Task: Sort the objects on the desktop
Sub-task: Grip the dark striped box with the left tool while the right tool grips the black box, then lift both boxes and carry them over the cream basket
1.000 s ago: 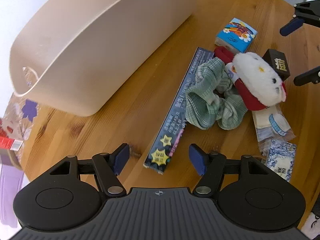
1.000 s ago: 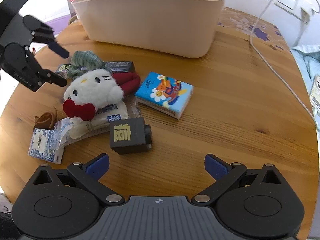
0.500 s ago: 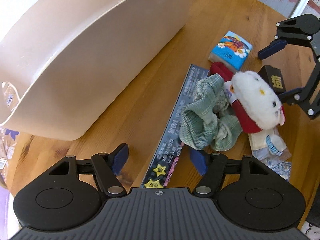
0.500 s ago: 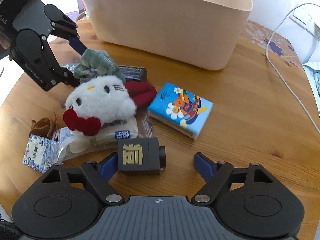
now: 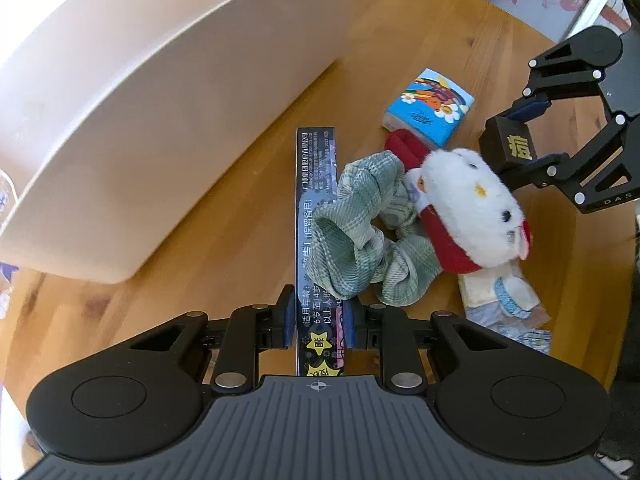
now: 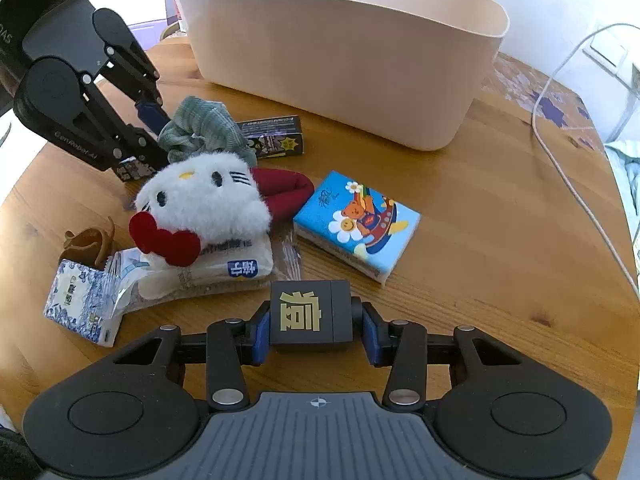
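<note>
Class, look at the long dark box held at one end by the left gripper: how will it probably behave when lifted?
The long dark box looks like stiff printed card, so it should stay straight. The left gripper holds only its near end, so it may droop or pivot. The green scrunchie lies partly across it and will probably slide off or drag along.

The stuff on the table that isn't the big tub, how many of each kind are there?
Boxes and packs: 4 (long dark box, black cube box, blue tissue pack, blue-and-white patterned pack)
Soft things: 2 (white cat plush, green scrunchie)
Clear snack packet: 1
Brown hair claw: 1
Total: 8
</note>
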Tool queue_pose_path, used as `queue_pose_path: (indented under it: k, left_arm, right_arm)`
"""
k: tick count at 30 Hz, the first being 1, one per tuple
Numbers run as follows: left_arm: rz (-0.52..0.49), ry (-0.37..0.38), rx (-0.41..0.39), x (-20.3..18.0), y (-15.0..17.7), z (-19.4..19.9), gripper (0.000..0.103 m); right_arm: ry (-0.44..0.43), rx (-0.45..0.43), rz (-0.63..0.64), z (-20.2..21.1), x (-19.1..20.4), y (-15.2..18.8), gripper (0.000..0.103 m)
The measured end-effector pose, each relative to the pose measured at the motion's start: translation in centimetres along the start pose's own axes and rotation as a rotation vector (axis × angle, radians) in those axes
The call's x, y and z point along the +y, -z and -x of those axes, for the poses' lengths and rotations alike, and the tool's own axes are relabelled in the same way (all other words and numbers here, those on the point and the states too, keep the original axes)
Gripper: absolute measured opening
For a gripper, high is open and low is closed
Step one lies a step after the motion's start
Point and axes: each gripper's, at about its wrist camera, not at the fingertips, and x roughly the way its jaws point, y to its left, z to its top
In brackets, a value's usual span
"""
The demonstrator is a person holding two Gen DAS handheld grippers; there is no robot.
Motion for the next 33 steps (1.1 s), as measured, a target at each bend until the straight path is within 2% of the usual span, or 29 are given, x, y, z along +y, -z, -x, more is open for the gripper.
queue_pose_path:
  k: [8, 9, 10, 16, 20, 33]
  left_arm:
    - [0.065, -0.04, -0.004, -1.6, 0.3, 1.3, 0.023]
    - [0.074, -0.044, -0.008, -2.0, 1.3, 1.5, 0.023]
    - [0.08, -0.05, -0.013, -2.3, 2.3, 1.7, 0.023]
    - [0.094, -0.091, -0.044, -3.3, 3.2, 4.1, 0.023]
    - [0.116, -0.113, -0.066, -2.9, 3.5, 4.2, 0.023]
    - [0.12, -0.191, -0.137, -3.5, 4.6, 10.9, 0.023]
  right_arm:
    - [-0.008, -0.034, -0.041, 2.3, -0.6, 1.4, 0.041]
    - [-0.006, -0.039, -0.044, 2.6, -1.0, 1.7, 0.041]
    - [-0.002, -0.042, -0.048, 2.4, -1.5, 1.3, 0.041]
    - [0.001, -0.071, -0.067, 4.0, -2.3, 1.3, 0.041]
    - [-0.001, -0.096, -0.069, 4.7, -2.7, 0.8, 0.041]
    - [0.013, -0.187, -0.101, 8.4, -4.3, -0.5, 0.041]
